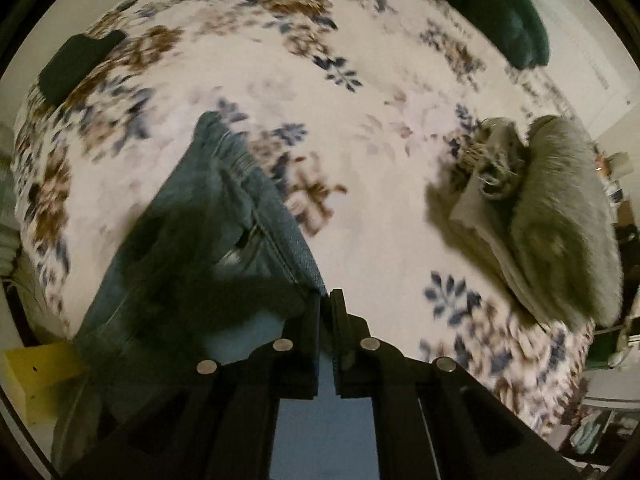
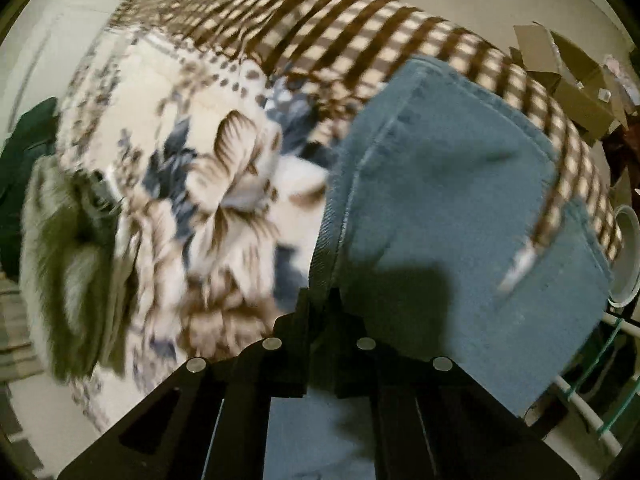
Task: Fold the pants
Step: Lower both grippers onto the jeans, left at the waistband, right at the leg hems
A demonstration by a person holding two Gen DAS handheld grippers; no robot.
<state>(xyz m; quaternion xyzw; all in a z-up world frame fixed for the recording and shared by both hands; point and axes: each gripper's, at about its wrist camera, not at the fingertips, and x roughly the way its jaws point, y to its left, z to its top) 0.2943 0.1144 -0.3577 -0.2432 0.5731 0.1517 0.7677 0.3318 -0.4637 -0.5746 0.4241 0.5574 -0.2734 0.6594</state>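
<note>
The pants are blue jeans (image 1: 224,216), lifted off a floral blanket (image 1: 320,100) on a bed. My left gripper (image 1: 326,300) is shut on an edge of the jeans, which hang away to the left and below it. In the right wrist view the jeans (image 2: 460,200) spread wide to the right, showing a back pocket. My right gripper (image 2: 324,296) is shut on a thick seamed edge of the jeans. Both views are motion-blurred.
A grey furry garment (image 1: 560,216) lies on the blanket at the right; it also shows in the right wrist view (image 2: 68,248) at the left. A dark green cloth (image 1: 508,12) lies at the far edge. A brown checked blanket (image 2: 360,28) covers the far side. Cardboard boxes (image 2: 572,76) stand beyond.
</note>
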